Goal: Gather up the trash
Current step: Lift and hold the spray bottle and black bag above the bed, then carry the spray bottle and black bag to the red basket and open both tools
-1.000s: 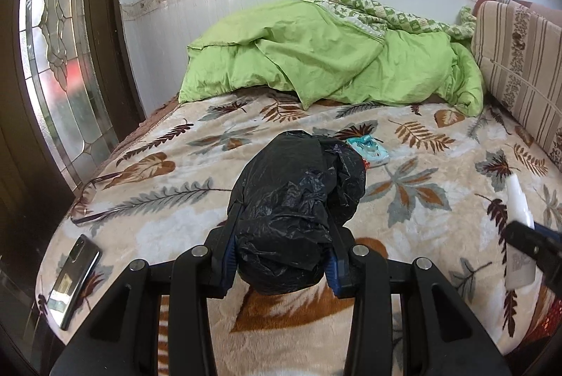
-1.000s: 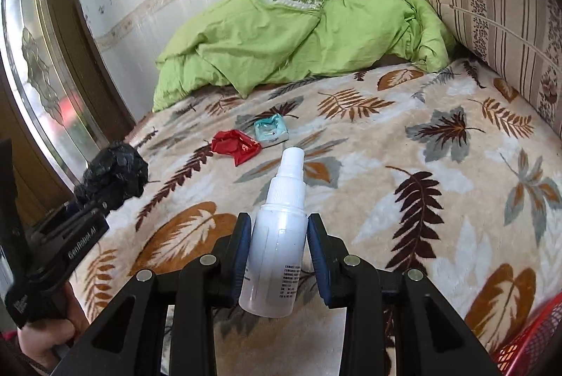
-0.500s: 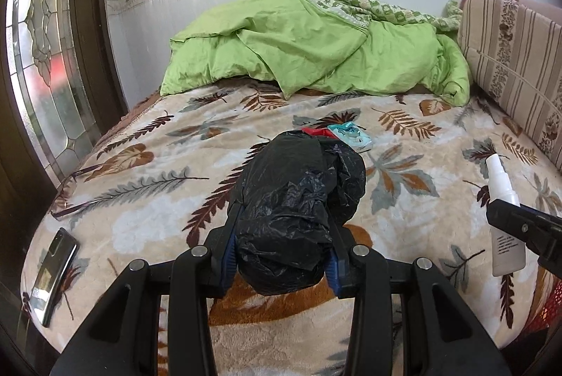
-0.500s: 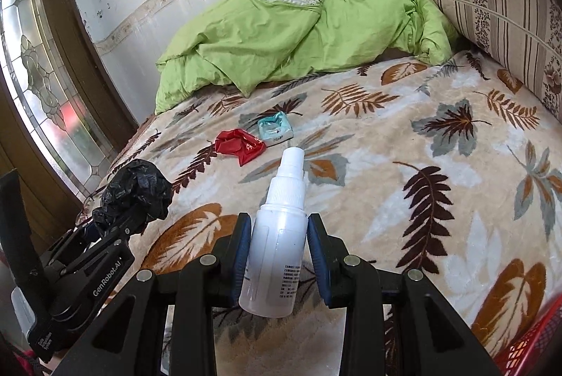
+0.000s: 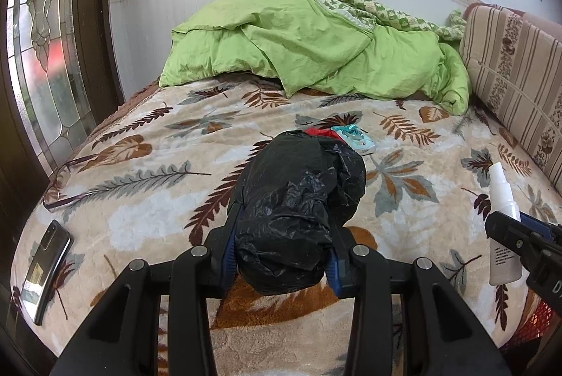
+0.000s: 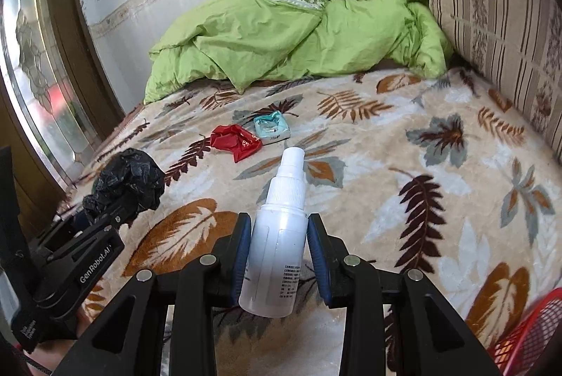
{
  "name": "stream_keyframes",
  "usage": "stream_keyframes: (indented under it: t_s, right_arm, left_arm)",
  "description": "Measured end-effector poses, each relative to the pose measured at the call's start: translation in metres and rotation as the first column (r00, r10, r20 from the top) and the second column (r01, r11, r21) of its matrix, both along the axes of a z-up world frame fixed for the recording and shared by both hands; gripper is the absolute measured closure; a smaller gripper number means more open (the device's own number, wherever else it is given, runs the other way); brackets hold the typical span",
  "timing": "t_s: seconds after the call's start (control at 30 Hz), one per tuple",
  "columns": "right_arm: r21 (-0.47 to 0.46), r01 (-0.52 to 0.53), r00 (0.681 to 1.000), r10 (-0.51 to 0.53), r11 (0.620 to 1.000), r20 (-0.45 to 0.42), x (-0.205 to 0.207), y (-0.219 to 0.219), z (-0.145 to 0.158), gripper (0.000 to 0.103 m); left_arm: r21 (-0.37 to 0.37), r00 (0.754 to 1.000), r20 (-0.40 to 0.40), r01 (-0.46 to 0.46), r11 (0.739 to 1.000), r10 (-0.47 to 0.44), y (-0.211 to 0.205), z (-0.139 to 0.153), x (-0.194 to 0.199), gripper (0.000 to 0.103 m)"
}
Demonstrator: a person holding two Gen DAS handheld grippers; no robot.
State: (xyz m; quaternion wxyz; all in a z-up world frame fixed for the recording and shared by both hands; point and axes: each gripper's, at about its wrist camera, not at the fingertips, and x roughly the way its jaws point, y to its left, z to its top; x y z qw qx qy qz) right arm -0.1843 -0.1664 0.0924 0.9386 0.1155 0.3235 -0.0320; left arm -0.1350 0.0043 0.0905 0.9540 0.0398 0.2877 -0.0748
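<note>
Left gripper (image 5: 281,253): jaws clamped on a crumpled black plastic bag (image 5: 298,214), held over the bed's near edge; soft, light, compressible.
Right gripper (image 6: 279,256): jaws closed on a white spray bottle (image 6: 277,246) at its body; rigid, smooth, likely slippery.
Remaining trash: red wrapper (image 6: 236,140) and teal packet (image 6: 272,129), mid-blanket (image 6: 404,200), touching.

Soft daylight via the leaded stained-glass window (image 5: 42,88) at left, bright & sharp centre, fisheye-bent dark corners, slight blur at right edge.

Black bag (image 5: 298,200), white bottle (image 6: 277,242), red wrapper (image 6: 236,140), apparently teal packet (image 6: 272,127), leaf-patterned blanket (image 6: 404,165).
</note>
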Motion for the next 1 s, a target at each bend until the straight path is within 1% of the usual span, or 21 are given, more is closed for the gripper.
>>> stream_keyframes:
  t_s: [0.17, 0.3, 0.4, 0.47, 0.57, 0.67, 0.8, 0.83, 0.93, 1.0]
  right_arm:
    - [-0.079, 0.024, 1.0, -0.025, 0.997, -0.007, 0.001, 0.008, -0.003, 0.068]
    - [-0.082, 0.015, 1.0, -0.017, 0.996, -0.016, 0.007, 0.009, -0.008, 0.068]
    - [-0.053, 0.012, 1.0, -0.012, 0.999, -0.009, 0.009, 0.006, -0.008, 0.068]
    - [-0.011, 0.011, 1.0, -0.011, 1.0, 0.003, 0.008, -0.001, -0.007, 0.068]
    - [0.035, 0.006, 1.0, -0.006, 0.999, 0.017, 0.001, -0.008, -0.003, 0.068]
    - [0.096, -0.002, 1.0, 0.0, 0.995, 0.021, -0.016, -0.019, 0.005, 0.068]
    - [0.152, 0.0, 1.0, -0.004, 0.988, 0.029, -0.059, -0.043, 0.017, 0.068]
    - [0.164, 0.007, 1.0, -0.012, 0.986, 0.028, -0.069, -0.051, 0.02, 0.068]
    - [0.185, 0.06, 0.997, -0.067, 0.981, 0.028, -0.109, -0.081, 0.028, 0.068]
    - [0.177, 0.119, 0.991, -0.127, 0.977, 0.036, -0.138, -0.102, 0.032, 0.068]
  left_arm:
    - [-0.007, 1.0, -0.006, -0.003, 1.0, 0.003, 0.002, 0.0, 0.0, 0.064]
    - [-0.016, 1.0, -0.024, 0.007, 1.0, -0.007, 0.001, -0.002, 0.001, 0.064]
    - [-0.029, 0.999, -0.025, 0.027, 0.999, -0.028, -0.001, -0.001, 0.002, 0.064]
    - [-0.043, 0.997, -0.035, 0.063, 0.997, -0.065, -0.005, -0.001, 0.001, 0.064]
    - [-0.079, 0.99, -0.051, 0.128, 0.989, -0.132, -0.012, 0.003, -0.006, 0.064]
    - [-0.108, 0.974, -0.058, 0.213, 0.971, -0.221, -0.025, 0.01, -0.019, 0.064]
    - [-0.133, 0.931, -0.071, 0.347, 0.928, -0.358, -0.056, 0.023, -0.044, 0.064]
    - [-0.135, 0.916, -0.073, 0.382, 0.914, -0.394, -0.065, 0.027, -0.051, 0.064]
    - [-0.134, 0.858, -0.069, 0.497, 0.857, -0.508, -0.098, 0.042, -0.078, 0.064]
    - [-0.137, 0.806, -0.079, 0.574, 0.807, -0.587, -0.123, 0.05, -0.096, 0.064]
